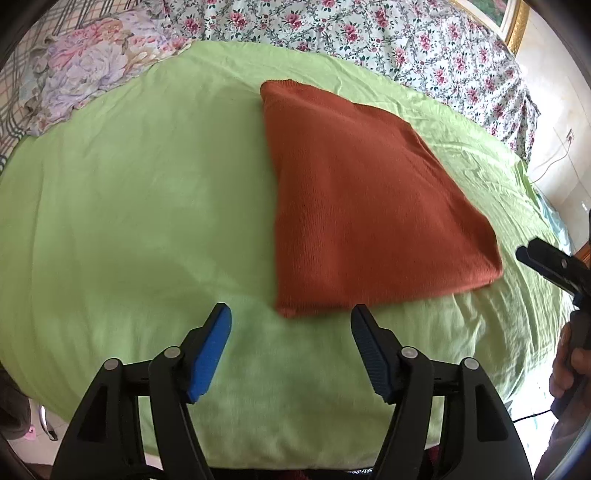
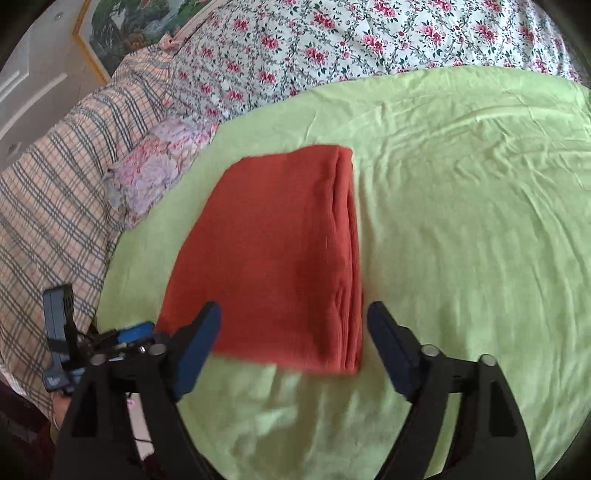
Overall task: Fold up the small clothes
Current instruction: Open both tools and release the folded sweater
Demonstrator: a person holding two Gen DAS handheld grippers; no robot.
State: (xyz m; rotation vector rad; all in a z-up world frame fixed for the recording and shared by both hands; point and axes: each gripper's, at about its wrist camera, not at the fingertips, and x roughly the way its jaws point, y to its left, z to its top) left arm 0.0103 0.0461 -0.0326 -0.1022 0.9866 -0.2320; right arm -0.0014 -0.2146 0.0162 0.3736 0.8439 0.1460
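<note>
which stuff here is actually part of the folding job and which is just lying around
Part of the job:
- folded rust-red garment
- green sheet it lies on
- left gripper and right gripper, jaws open, holding nothing

Just lying about:
- pastel flowered cloth
- rose-print bedcover
- plaid bedding
- framed picture

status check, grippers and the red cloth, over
Left gripper open, empty. Right gripper open, empty. Red cloth folded flat on green sheet. Nothing in the way.
</note>
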